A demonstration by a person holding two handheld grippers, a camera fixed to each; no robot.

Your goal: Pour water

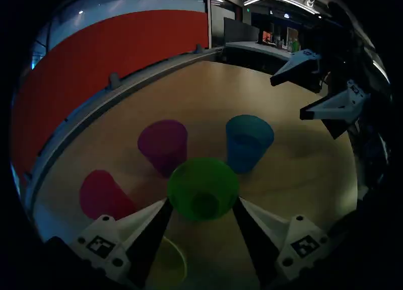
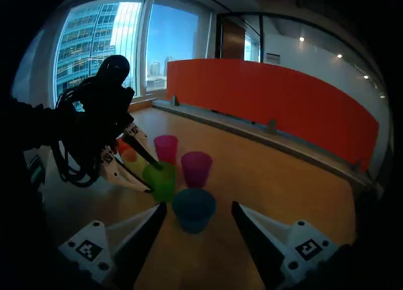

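A green cup (image 1: pixel 203 189) stands between the fingertips of my left gripper (image 1: pixel 201 202), which is shut on its sides. In the right gripper view the same green cup (image 2: pixel 160 180) rests on the wooden table in the left gripper (image 2: pixel 156 179), held by a dark-sleeved hand. A blue cup (image 2: pixel 194 208) stands just ahead of my right gripper (image 2: pixel 197 205), whose fingers are open and apart from it. That blue cup (image 1: pixel 249 141) sits right of the green one, with the right gripper (image 1: pixel 287 97) hovering open beyond it.
A purple cup (image 1: pixel 162 144), a red cup (image 1: pixel 101 194) and a yellow cup (image 1: pixel 169 262) surround the green one. An orange cup (image 2: pixel 126 149) stands by the left gripper. A rail (image 2: pixel 272 134) and an orange wall (image 2: pixel 282 96) border the wooden table (image 2: pixel 282 179).
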